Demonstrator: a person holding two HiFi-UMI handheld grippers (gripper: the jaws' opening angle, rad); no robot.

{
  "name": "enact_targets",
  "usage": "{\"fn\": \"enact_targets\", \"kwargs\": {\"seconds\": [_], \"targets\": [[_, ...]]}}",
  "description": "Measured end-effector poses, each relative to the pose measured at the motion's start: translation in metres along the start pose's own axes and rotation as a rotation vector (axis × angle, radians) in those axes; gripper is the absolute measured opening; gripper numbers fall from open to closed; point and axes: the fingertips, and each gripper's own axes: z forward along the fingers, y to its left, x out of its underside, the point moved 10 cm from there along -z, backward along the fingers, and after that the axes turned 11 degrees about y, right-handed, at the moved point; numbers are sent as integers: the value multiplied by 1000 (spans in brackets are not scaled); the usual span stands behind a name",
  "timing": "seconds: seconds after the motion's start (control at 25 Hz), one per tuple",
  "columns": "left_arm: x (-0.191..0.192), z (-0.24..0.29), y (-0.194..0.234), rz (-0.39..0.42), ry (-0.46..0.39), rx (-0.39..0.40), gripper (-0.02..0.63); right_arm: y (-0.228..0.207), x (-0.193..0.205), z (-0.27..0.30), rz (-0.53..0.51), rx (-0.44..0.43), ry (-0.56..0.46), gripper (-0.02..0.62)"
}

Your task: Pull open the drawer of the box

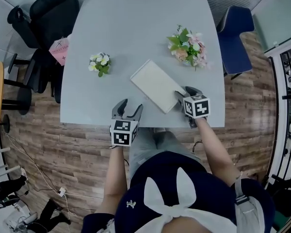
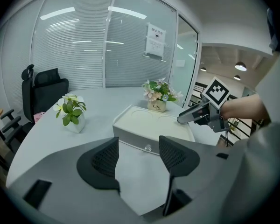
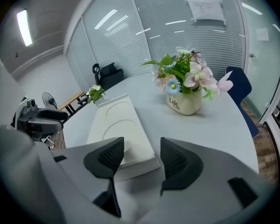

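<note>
- Left claw — wide open, holding nothing — points straight at the drawer knob, just ahead.
- White box lies slantwise on the table; right claw, open too, sits at its end.

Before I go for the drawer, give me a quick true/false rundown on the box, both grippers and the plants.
1. The drawer of the box is already pulled out. False: its front sits flush with the box, and the knob is untouched.
2. The left gripper has its jaws apart and grips nothing. True.
3. The right gripper is shut on the knob. False: its jaws are apart at a corner of the box, away from the knob.
4. Two flower pots stand on the table. True: a small plant and a bigger bouquet.
5. The small plant stands on top of the box. False: it stands on the table, apart from the box.
</note>
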Motion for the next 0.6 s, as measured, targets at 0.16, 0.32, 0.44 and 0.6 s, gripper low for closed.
{"fn": "enact_targets", "kwargs": {"seconds": [0.16,0.32,0.44,0.6], "targets": [[1,12,8,15,40,5,272,-2,5,3,60,-9,11,242],[4,26,11,28,75,20,272,-1,4,3,120,-31,15,230],[9,39,10,38,104,35,272,-1,4,3,123,-27,17,229],[15,53,5,52,142,59,272,-1,7,5,125,-35,21,227]]}}
